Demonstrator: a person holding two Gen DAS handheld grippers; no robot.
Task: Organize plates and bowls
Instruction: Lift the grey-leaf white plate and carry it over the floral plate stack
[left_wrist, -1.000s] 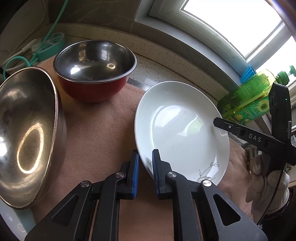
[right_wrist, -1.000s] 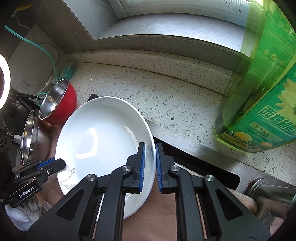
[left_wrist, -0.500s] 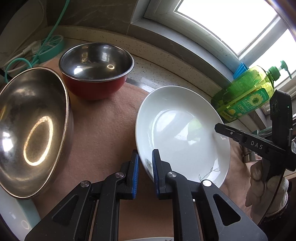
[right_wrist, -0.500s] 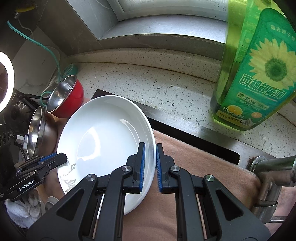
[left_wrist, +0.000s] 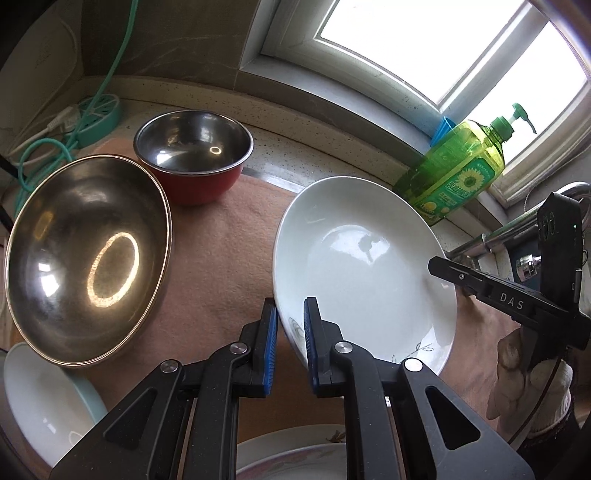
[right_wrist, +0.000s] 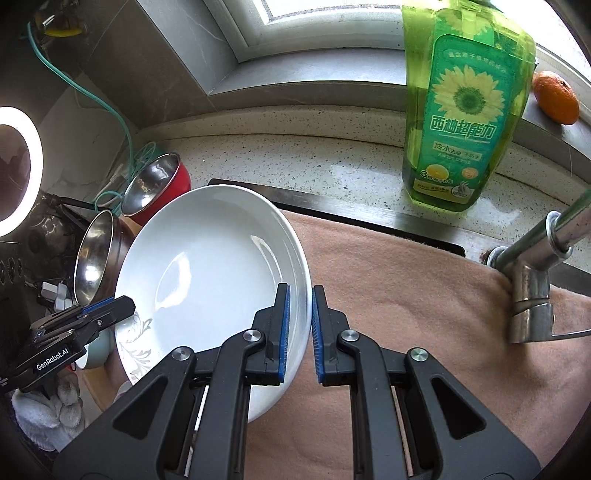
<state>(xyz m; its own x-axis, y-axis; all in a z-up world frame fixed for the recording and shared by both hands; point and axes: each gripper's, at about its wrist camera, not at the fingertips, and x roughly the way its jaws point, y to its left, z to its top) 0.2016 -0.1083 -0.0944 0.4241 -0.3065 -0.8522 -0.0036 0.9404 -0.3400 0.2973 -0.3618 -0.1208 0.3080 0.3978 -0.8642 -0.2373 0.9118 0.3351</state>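
A white deep plate (left_wrist: 365, 266) with a grey leaf print is held above the tan cloth (left_wrist: 225, 251) by both grippers. My left gripper (left_wrist: 290, 332) is shut on its near-left rim. My right gripper (right_wrist: 298, 317) is shut on the opposite rim of the plate (right_wrist: 207, 273). A large steel bowl (left_wrist: 85, 254) lies tilted at the left. A red bowl with a steel inside (left_wrist: 194, 162) stands behind it. A pale bowl (left_wrist: 40, 402) sits at the lower left, and another plate (left_wrist: 295, 454) shows under the left gripper.
A green dish soap bottle (right_wrist: 465, 107) stands on the speckled counter by the window. A steel faucet (right_wrist: 532, 280) rises at the right. An orange (right_wrist: 556, 98) lies on the sill. Teal cable and a power strip (left_wrist: 74, 122) lie at the back left.
Both grippers have lifted the white plate and drawn it back from the window; the soap bottle and bowls now look farther off. Both grips are unchanged.
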